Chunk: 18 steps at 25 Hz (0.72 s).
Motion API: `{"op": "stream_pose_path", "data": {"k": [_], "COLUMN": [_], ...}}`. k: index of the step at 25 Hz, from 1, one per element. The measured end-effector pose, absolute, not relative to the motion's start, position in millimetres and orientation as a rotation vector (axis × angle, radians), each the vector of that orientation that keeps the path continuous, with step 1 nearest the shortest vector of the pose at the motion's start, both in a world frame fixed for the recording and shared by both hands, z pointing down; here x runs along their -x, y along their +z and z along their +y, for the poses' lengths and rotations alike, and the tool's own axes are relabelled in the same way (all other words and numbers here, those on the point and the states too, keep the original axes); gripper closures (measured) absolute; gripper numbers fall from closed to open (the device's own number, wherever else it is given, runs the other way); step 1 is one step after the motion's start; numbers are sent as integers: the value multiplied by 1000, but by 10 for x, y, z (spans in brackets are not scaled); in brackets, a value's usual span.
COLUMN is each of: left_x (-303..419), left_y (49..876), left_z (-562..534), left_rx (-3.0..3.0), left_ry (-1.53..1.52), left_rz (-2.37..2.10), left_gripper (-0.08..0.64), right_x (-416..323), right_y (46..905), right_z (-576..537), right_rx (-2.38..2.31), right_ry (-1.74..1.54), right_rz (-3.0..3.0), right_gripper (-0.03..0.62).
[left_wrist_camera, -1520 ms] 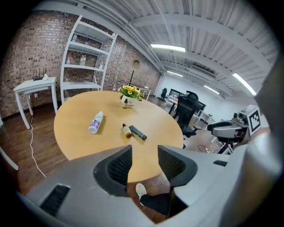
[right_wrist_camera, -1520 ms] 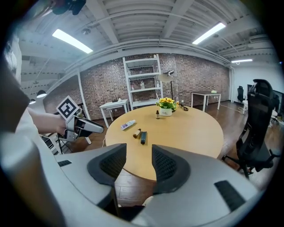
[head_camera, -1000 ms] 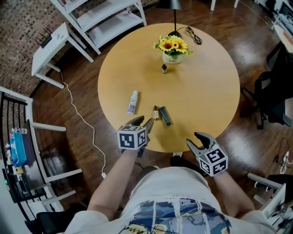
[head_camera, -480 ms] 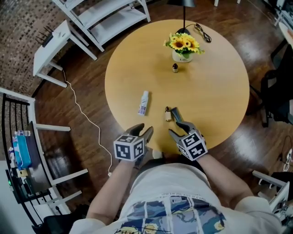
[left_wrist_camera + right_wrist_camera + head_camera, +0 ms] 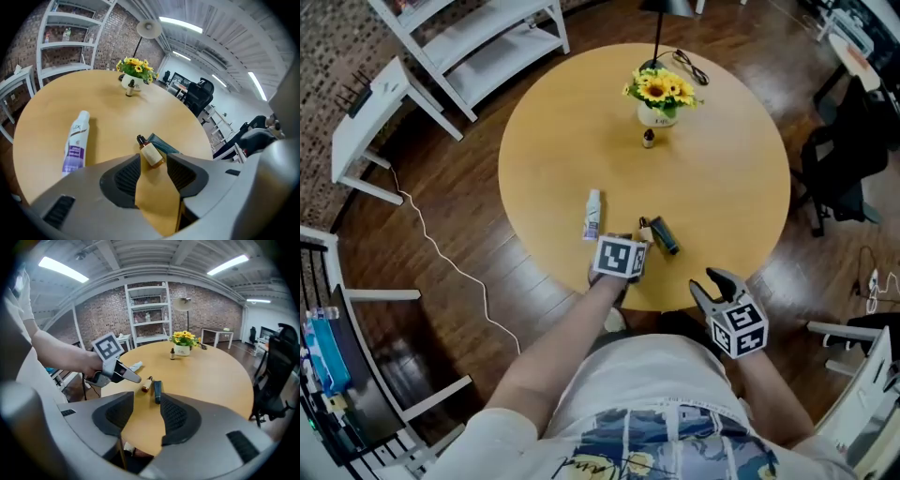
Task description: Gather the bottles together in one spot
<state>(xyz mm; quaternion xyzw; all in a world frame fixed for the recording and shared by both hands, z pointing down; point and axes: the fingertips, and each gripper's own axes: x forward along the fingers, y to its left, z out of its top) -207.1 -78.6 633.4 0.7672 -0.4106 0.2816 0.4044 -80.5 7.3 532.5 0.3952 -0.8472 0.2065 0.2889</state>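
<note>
Four containers sit on the round wooden bench (image 5: 722,169), in two places. Near its near edge, a white spray bottle (image 5: 592,215) with a purple label lies on its side. Just right of it lie a small amber bottle (image 5: 644,232) with a black cap and a dark teal tube (image 5: 665,236), close beside each other. Well apart from these, toward the far edge, a small dark dropper bottle (image 5: 649,139) stands upright just in front of a white vase of sunflowers (image 5: 658,98).

The left claw (image 5: 152,161) is low over the near edge with its jaws apart. The amber bottle lies on the bench at the mouth of the gap, and the pads do not press on it. The teal tube lies just behind that bottle, and the spray bottle lies off to this claw's left.

The right claw (image 5: 711,284) hangs off the near edge of the bench, over the wooden floor, clear of the bottles. Its jaws stand moderately apart with nothing between them.
</note>
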Motion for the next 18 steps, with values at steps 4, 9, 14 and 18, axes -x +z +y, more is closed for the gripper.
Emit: {"op": "stream_pose_path", "data": {"k": [4, 9, 14, 18], "left_x": [1919, 1898, 1834, 1657], "left_y": [6594, 6733, 6478, 5775], "left_z": [-983, -982, -907, -814], "left_rx": [-1926, -1959, -2048, -2129], "left_ry": [792, 933, 739, 270], "left_rz": [-974, -966, -977, -871], "left_gripper": [377, 408, 425, 425], "right_x": [483, 106, 48, 261], "right_y": [5044, 4892, 4948, 4807], "right_z": [329, 604, 458, 89], "right_rx": [-1295, -1429, -1373, -1258], "right_ry": [583, 613, 619, 676], "right_rz": [-2178, -2098, -2153, -2328], "right_gripper": [387, 387, 387, 387]}}
